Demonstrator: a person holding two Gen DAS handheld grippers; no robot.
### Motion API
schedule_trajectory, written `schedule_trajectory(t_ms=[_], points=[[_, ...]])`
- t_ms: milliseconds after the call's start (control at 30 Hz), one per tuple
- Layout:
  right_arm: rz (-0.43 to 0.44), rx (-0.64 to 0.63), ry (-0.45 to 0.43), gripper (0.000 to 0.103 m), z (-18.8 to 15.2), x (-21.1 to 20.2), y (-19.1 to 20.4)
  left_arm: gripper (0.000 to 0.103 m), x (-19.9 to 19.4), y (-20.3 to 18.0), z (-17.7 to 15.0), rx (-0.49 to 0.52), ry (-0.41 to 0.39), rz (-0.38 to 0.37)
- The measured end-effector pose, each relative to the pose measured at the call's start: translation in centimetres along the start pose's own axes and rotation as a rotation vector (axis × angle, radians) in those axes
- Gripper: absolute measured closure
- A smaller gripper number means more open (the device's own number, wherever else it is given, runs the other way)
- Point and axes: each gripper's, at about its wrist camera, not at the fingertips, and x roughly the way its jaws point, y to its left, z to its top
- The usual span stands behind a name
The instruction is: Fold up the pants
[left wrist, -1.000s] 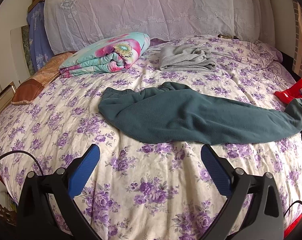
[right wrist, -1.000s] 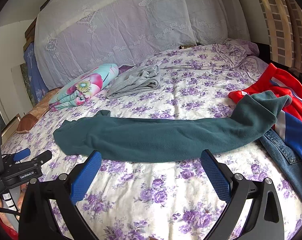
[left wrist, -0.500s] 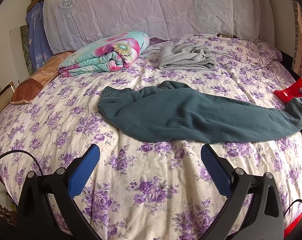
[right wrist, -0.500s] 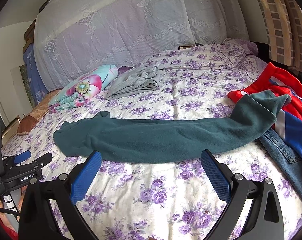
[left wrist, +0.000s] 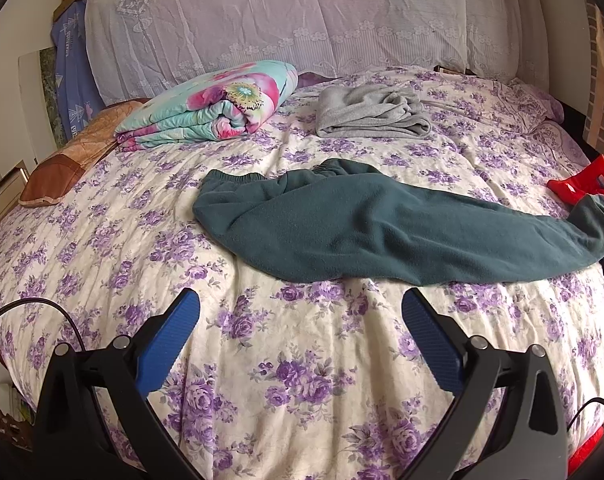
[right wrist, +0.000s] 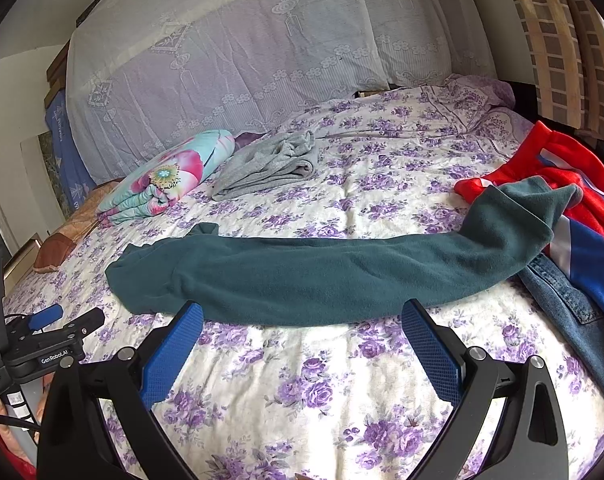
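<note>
While pants [left wrist: 382, 232] lie lengthwise on bed [left wrist: 302, 360], left gripper [left wrist: 300, 312] and right gripper [right wrist: 302, 320] hover spread, holding nothing.

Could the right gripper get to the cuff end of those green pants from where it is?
Probably yes. The right gripper is open, and only bare bedspread separates it from the green pants, whose cuff end lies draped over the red jacket.

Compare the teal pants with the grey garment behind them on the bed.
The teal pants lie stretched long across the bed; the grey garment is bunched into a short, loosely folded pile. The pants are dark teal, the garment pale grey. The pants' far end rests on the red clothing; the grey garment touches only the bedspread. Both look like soft fleece.
</note>
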Motion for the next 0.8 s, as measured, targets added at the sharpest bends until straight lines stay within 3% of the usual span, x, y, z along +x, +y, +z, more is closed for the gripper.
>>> schedule_trajectory(t_ms=[800], points=[[-0.002,0.005,0.002,0.003,-0.26,0.17,-0.3,0.005,0.24,0.11,-0.19,-0.005,0.007,-0.003]])
